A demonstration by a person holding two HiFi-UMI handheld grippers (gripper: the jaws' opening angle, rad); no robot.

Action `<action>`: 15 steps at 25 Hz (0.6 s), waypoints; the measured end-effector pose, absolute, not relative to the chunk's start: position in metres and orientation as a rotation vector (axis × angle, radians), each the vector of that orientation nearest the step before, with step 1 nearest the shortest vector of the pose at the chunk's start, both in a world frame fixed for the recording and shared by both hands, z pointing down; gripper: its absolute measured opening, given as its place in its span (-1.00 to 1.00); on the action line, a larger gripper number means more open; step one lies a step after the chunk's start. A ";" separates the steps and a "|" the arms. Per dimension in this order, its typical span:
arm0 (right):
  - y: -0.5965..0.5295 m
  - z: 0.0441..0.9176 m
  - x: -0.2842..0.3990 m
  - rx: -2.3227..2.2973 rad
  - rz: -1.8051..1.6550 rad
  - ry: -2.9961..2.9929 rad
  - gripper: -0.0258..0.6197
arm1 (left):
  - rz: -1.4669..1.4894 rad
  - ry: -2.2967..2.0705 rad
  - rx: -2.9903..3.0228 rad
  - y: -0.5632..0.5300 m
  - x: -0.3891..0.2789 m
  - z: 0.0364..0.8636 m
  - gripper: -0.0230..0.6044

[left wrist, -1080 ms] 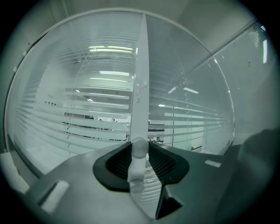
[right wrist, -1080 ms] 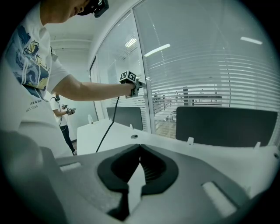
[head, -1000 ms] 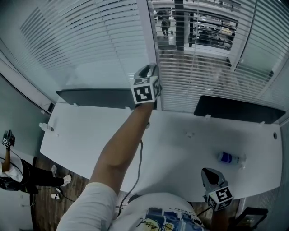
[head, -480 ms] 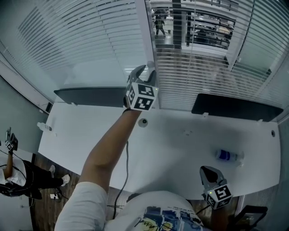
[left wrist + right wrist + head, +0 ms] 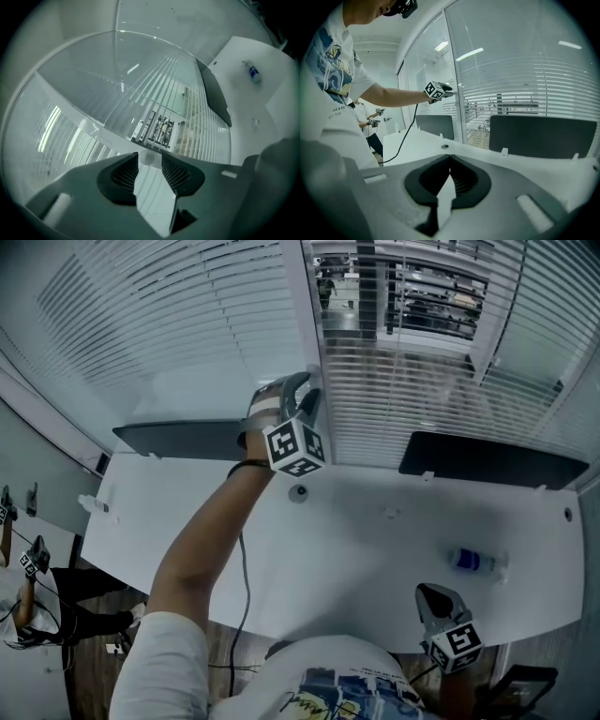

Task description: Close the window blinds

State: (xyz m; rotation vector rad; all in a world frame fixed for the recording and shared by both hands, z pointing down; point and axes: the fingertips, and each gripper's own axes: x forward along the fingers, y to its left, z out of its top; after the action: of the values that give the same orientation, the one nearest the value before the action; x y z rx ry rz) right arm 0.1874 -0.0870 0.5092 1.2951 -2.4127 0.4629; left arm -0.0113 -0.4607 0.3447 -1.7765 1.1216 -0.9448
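The left gripper [image 5: 150,161] had its fingers [image 5: 123,176] set wide, having just been opening. A pale rod [image 5: 149,158] stood between their tips and filled most of the gap, though the pads did not look to be pressing on it. I took that rod for the tilt wand of the blinds [image 5: 403,381]. The right gripper [image 5: 450,159] waited at the near edge of the surface [image 5: 375,549], its fingers [image 5: 464,180] closed tip to tip on nothing.

The blinds hung on the glass behind the surface, on either side of a white window post [image 5: 302,315], and the left gripper reached up beside that post. The right-hand panel was see-through, its slats lying flat with an office showing beyond. The left panel [image 5: 169,324] looked more nearly shut.

As I judged the handling, the slats were thin, light and easily kinked, so not the place to grip. The rod would be stiff, smooth and rather slippery, hanging free and apt to swing. It was best pinched squarely on its lower length and twisted about its own line.

Dark screens [image 5: 183,440] stood along the surface's back edge, and a small bottle [image 5: 473,565] lay near the right gripper. Its blue label was too small to read. The marker cube [image 5: 298,448] bore only black-and-white squares, and the script on the person's shirt [image 5: 328,695] could not be made out
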 end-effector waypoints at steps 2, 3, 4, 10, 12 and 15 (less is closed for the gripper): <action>-0.087 0.509 0.188 1.297 0.464 -2.410 -0.91 | -0.997 1.083 -1.703 -0.470 -0.011 0.346 -0.41; -0.087 0.509 0.189 1.300 0.463 -2.406 -0.91 | -1.020 1.063 -1.669 -0.474 -0.011 0.347 -0.41; -0.087 0.510 0.190 1.305 0.460 -2.402 -0.91 | -1.041 1.043 -1.637 -0.478 -0.011 0.348 -0.41; -0.086 0.512 0.195 1.313 0.475 -2.397 -0.91 | -1.128 0.924 -1.478 -0.491 -0.005 0.358 -0.41; -0.086 0.513 0.196 1.316 0.475 -2.397 -0.91 | -1.157 0.918 -1.443 -0.495 -0.005 0.359 -0.41; -0.089 0.512 0.195 1.314 0.468 -2.405 -0.91 | -1.141 0.938 -1.460 -0.497 -0.005 0.358 -0.55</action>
State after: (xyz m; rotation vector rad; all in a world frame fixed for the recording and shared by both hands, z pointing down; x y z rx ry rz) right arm 0.1946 -0.0892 0.5119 1.3144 -2.4052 0.4680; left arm -0.0047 -0.4968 0.3576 -1.4597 0.9378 -1.1407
